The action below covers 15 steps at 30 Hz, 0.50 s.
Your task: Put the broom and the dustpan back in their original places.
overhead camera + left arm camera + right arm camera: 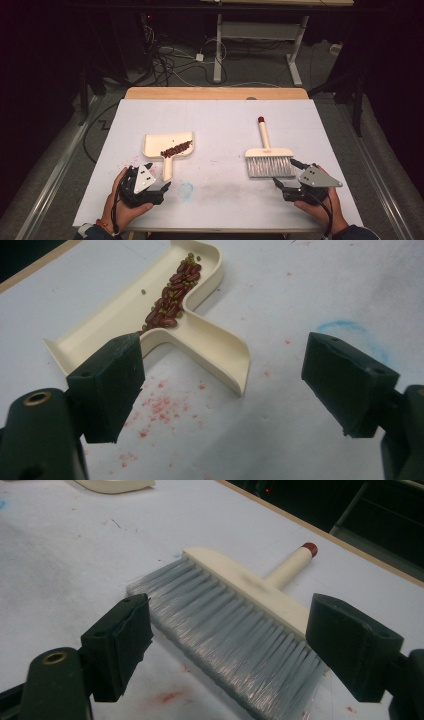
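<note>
A cream dustpan [168,146] lies left of centre on the white table, its handle toward me. A line of dark red beans [176,148] sits in it. My left gripper [159,186] stands open just short of the handle's end. In the left gripper view the dustpan [100,325] and its beans [172,295] lie ahead of the open gripper [222,370]. A cream brush [267,157] with grey bristles and a red-tipped handle lies to the right. My right gripper [286,173] is open at the bristles' near right corner. The brush [245,582] lies ahead between the spread jaws of that gripper [232,605].
Red crumbs [160,407] dot the table near the dustpan handle, and a blue smudge [186,190] marks the near middle. The table's wooden far edge [215,93] shows beyond the white sheet. Cables [170,55] and a desk frame [260,35] are on the floor behind.
</note>
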Each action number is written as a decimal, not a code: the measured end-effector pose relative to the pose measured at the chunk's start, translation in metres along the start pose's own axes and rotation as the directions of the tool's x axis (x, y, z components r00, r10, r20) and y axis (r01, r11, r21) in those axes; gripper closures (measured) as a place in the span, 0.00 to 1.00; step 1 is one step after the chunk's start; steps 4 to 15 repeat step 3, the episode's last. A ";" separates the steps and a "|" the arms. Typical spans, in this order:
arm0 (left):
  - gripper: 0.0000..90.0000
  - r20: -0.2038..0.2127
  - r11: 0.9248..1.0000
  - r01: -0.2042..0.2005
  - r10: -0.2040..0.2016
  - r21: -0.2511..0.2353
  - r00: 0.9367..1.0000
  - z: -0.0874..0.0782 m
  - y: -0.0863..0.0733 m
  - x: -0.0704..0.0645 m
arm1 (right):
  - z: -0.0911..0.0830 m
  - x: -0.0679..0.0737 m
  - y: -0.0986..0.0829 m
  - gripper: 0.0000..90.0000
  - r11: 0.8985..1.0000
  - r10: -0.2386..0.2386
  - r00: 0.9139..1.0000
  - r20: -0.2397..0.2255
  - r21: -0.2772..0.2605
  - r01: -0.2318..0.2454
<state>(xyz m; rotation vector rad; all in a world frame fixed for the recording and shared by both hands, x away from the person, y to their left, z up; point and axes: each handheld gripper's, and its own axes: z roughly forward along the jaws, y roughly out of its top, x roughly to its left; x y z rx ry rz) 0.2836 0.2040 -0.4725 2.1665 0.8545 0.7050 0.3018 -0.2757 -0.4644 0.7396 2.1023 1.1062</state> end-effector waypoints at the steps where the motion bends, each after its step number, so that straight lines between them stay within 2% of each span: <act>1: 0.19 0.000 1.000 -0.003 0.003 0.002 1.000 0.000 0.000 0.000 | 0.000 0.000 0.000 0.21 1.000 0.001 1.000 -0.001 -0.001 -0.001; 15: 0.19 0.000 1.000 0.001 -0.001 0.003 1.000 0.001 0.001 0.000 | 0.000 0.000 0.000 0.21 1.000 -0.001 1.000 0.000 -0.002 0.001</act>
